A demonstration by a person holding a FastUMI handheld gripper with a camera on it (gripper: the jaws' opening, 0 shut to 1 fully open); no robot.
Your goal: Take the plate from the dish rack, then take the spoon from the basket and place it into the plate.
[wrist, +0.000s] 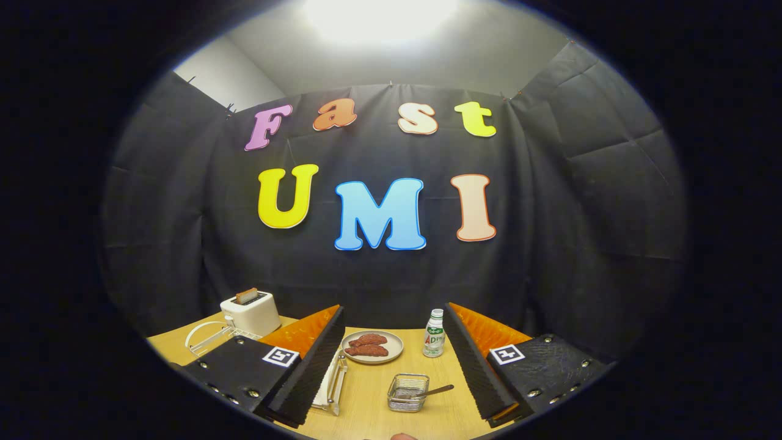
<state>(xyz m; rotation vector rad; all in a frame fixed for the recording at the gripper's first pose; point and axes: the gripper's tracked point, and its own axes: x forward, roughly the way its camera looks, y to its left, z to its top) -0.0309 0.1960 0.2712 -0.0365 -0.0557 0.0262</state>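
Between my gripper's (394,360) two fingers I see the light wooden tabletop (372,409), and the jaws stand wide apart with nothing held in them. Just ahead, in the gap and nearer the right finger, sits a small wire basket (408,392) with the spoon (431,391) lying in it, its handle sticking out over the rim toward the right finger. Close against the left finger I make out the metal dish rack (335,382) with something pale, flat and upright in it, which I take for the plate (324,385), though most of it is hidden behind the finger. Beyond the basket, between the fingertips, a round beige dish (372,346) carries reddish-brown pieces of food (367,346). Just beside it, toward the right finger, a small bottle (434,333) with a green label stands upright. Beyond the left finger a white toaster (250,313) holds a slice of bread (247,296), with a white wire frame (208,336) near it.
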